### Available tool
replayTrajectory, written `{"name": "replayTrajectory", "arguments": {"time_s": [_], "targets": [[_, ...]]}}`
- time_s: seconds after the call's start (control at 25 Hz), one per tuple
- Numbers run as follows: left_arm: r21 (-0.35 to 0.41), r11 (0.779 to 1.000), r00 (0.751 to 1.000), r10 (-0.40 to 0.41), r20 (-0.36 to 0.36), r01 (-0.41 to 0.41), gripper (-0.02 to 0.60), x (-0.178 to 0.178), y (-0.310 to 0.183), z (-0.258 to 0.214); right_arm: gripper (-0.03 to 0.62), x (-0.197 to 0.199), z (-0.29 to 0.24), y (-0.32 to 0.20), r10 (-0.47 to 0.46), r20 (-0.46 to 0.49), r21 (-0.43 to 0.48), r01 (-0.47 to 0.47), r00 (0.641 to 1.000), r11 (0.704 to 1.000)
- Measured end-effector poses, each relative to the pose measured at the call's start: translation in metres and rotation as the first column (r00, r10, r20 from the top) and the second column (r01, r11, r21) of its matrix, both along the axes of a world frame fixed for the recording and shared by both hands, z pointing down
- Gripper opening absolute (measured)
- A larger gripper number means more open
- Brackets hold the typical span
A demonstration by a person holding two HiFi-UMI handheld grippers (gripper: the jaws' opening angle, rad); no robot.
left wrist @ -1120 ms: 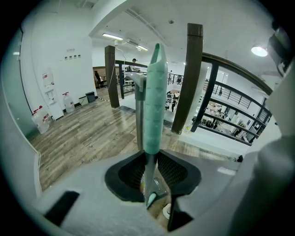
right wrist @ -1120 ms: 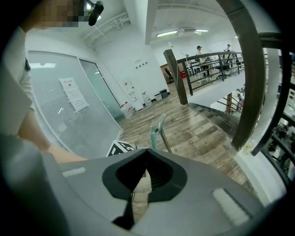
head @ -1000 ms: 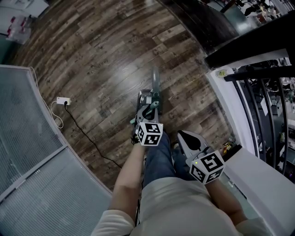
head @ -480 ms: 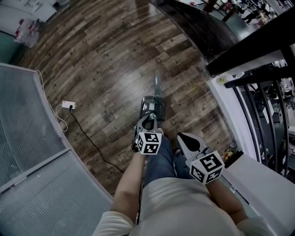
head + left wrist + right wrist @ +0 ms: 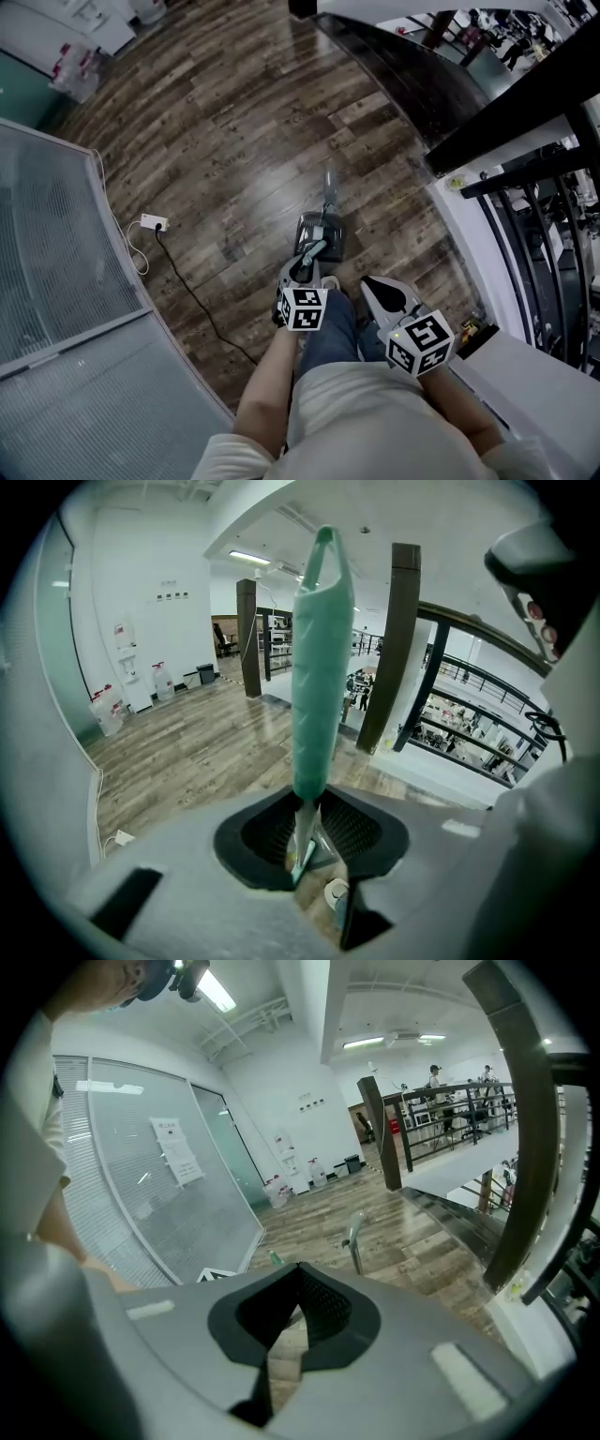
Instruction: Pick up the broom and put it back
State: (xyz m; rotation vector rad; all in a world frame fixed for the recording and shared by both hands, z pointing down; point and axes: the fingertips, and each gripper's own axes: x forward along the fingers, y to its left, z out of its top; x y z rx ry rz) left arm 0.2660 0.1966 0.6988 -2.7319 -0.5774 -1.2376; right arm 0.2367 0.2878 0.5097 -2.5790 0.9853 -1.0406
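Note:
The broom (image 5: 327, 192) hangs upright in front of the person, and its dark head (image 5: 319, 234) shows below the handle. My left gripper (image 5: 310, 258) is shut on the handle. In the left gripper view the green grip (image 5: 322, 667) rises straight out of the left gripper (image 5: 305, 832), clamped between the pads. My right gripper (image 5: 372, 282) is held beside it, close to the person's body, shut with nothing in it. The right gripper view shows the right gripper (image 5: 286, 1321) with its pads meeting, and the broom handle (image 5: 353, 1235) beyond it.
A white power strip (image 5: 153, 222) with a black cable lies on the wood floor. A glass partition (image 5: 56, 281) stands at the left. Dark stairs and a railing (image 5: 487, 122) are at the right, with a white ledge (image 5: 534, 375) near the person's right side.
My left gripper has carried the broom a little to the right and closer to the person's body. The right gripper has barely shifted, and the head view has tilted further across the floor.

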Motion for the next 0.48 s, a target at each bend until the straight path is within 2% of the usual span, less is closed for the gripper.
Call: {"name": "replayTrajectory", "arguments": {"time_s": [0.2, 0.48], "targets": [[-0.019, 0.999, 1.000, -0.028, -0.008, 0.027, 0.086, -0.007, -0.006, -0.014, 0.006, -0.001, -0.009, -0.005, -0.017, -0.025, 0.004, 0.017, 1.000, 1.000], [-0.051, 0.997, 0.996, -0.058, -0.066, 0.054, 0.087, -0.010, -0.011, -0.049, 0.006, -0.002, -0.024, -0.015, -0.047, -0.066, 0.008, 0.048, 0.997, 0.999]]}}
